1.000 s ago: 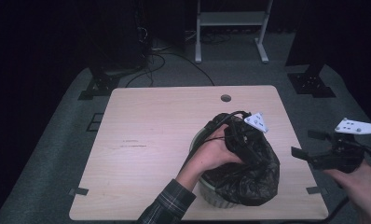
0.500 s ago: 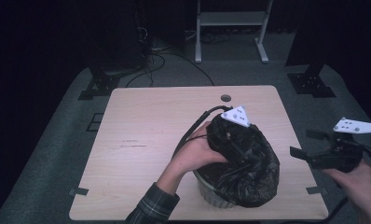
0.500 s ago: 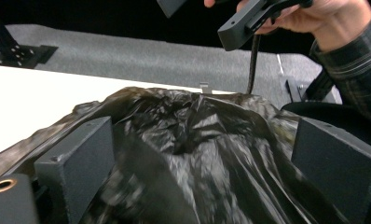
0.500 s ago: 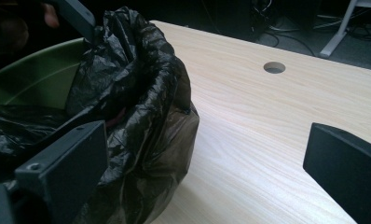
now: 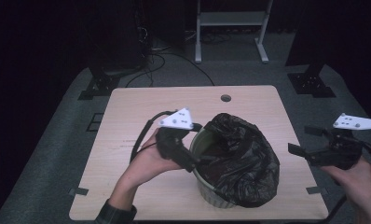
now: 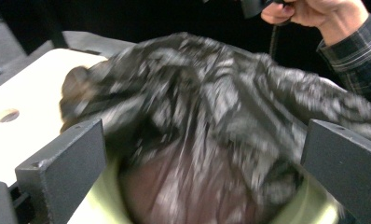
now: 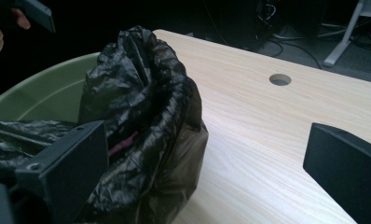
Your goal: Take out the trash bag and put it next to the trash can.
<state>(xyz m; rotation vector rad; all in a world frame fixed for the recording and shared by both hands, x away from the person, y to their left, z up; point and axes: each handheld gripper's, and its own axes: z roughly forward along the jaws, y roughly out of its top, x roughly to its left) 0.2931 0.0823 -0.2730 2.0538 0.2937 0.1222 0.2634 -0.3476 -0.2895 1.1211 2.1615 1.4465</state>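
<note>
The left tongs [image 5: 200, 161] stand spread wide at the near rim of a pale green bin [image 5: 207, 186], gripping nothing; a crumpled black bag [image 5: 242, 161] draped over that bin fills the space just ahead of them. The right tongs [image 5: 309, 144], also spread and empty, hang off the tabletop's [image 5: 151, 107] edge, apart from the bag. A cable hole [image 5: 226, 98] lies beyond.
</note>
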